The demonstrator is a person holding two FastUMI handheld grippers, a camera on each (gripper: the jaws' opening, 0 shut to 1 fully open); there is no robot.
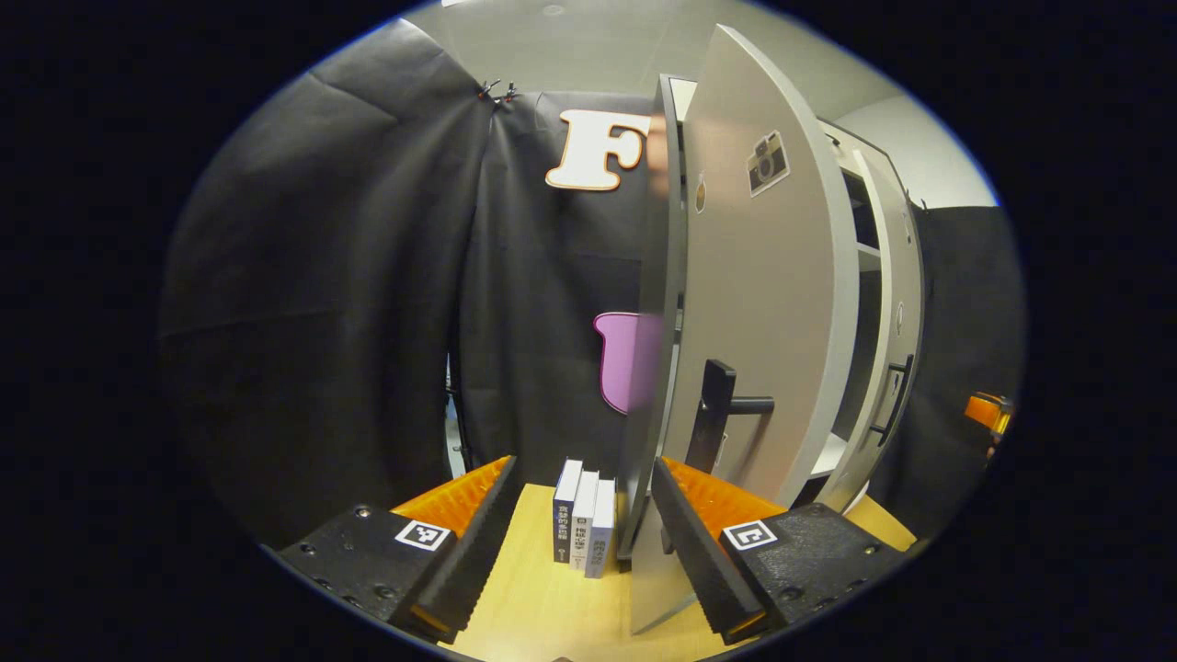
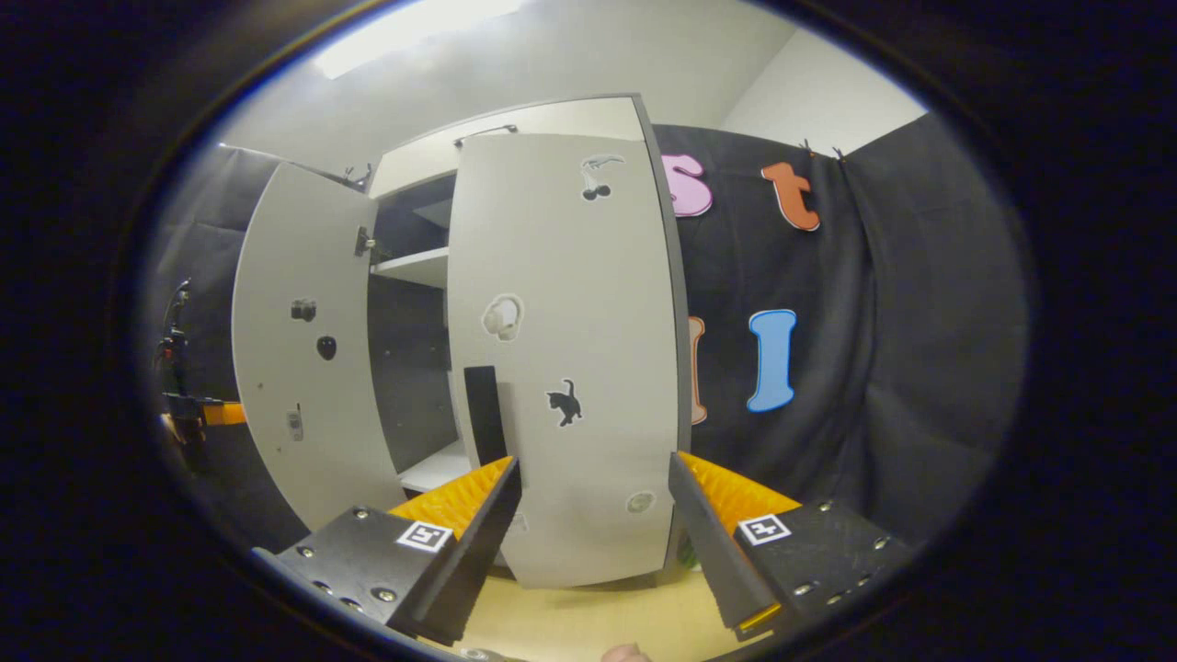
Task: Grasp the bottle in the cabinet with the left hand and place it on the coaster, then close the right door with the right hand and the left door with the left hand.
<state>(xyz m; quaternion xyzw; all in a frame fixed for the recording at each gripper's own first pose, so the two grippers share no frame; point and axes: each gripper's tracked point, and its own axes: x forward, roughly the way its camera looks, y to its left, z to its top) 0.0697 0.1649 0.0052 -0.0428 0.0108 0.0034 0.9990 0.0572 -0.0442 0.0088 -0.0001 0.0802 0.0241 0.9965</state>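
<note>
The left door (image 1: pixel 772 303) of the white cabinet stands open, seen almost edge-on right in front of my left gripper (image 1: pixel 584 552). Its black handle (image 1: pixel 726 405) is just above my right finger (image 1: pixel 699 524), and its lower edge comes down between the fingers, which are open and hold nothing. The right door (image 2: pixel 570 368) is swung nearly flat against the cabinet front. My right gripper (image 2: pixel 593 542) is open close before it, its black handle (image 2: pixel 483 400) above my left finger (image 2: pixel 460 524). I see no bottle or coaster for certain.
Three white books (image 1: pixel 584 529) stand upright on the wooden table (image 1: pixel 542 607) left of the door. Between the doors the cabinet's shelves (image 2: pixel 414 267) show. Black cloth hangs behind and to both sides. The other gripper shows as an orange bit (image 1: pixel 988 409) far right.
</note>
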